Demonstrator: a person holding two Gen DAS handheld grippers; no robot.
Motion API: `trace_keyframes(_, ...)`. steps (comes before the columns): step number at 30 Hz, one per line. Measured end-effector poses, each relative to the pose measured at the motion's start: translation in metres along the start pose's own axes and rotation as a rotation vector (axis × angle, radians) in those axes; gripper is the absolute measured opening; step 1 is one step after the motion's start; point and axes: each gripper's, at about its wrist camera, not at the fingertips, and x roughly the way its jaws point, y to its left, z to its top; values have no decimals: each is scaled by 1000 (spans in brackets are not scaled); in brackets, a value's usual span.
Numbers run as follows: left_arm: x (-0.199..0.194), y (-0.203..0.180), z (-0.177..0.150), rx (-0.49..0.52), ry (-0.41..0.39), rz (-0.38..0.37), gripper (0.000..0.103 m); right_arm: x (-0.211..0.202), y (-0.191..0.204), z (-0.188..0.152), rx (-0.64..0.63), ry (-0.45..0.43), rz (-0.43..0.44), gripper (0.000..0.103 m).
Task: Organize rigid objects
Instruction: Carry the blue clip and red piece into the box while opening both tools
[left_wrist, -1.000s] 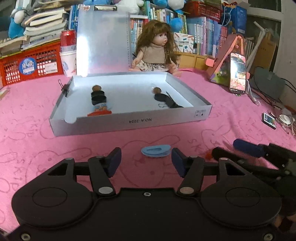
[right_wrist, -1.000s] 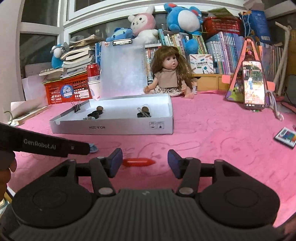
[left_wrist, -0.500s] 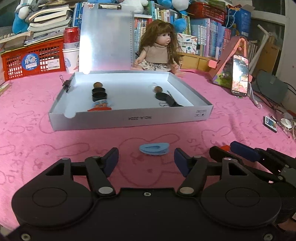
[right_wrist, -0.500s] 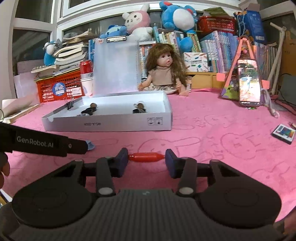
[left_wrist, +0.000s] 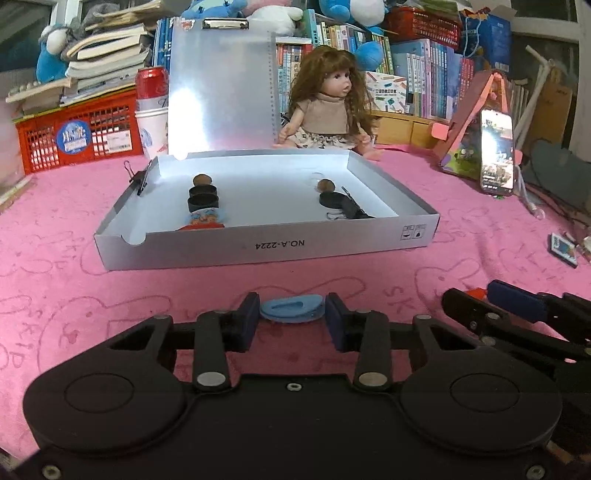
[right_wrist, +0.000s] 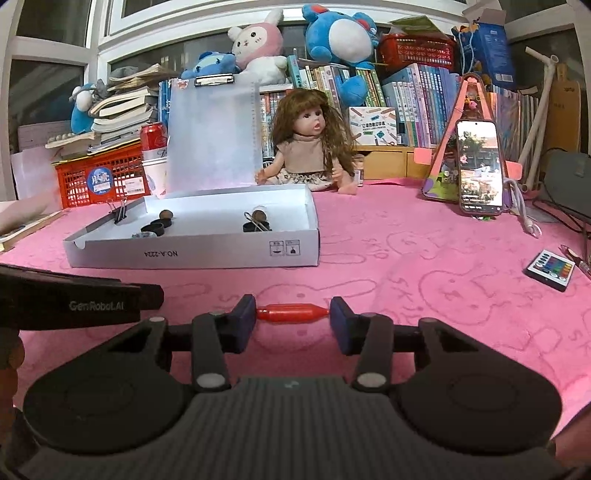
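Lying flat on fuzzy pink worktop (left_wrist: 74, 280): blue oval disc (left_wrist: 290, 307), pinched between left claw (left_wrist: 290, 320) pads. Red spindle-shaped plastic piece (right_wrist: 292, 313) clamped end to end in right claw (right_wrist: 293, 320). Beyond both, shallow white cardboard box (left_wrist: 266, 245) holding black round caps (left_wrist: 203, 196).

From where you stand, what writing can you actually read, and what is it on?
"NO.A-2224", printed upside down on the white box front wall.
"GenRobot.AI" on the left hand-held gripper.
Book spines, red basket sticker, soda can: too small or blurred.
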Motion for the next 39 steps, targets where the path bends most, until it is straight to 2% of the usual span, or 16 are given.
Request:
trace_keyframes(13, -12, 21, 45, 10, -54, 53, 37, 21, 0, 40, 44, -4, 39, 50)
trace_keyframes(27, 15, 46, 90, -25, -41, 118, 37, 58, 8, 84, 49, 2, 72, 50)
trace_keyframes(39, 44, 62, 122, -35, -35, 113, 37, 93, 21, 114, 3, 16, 90, 50)
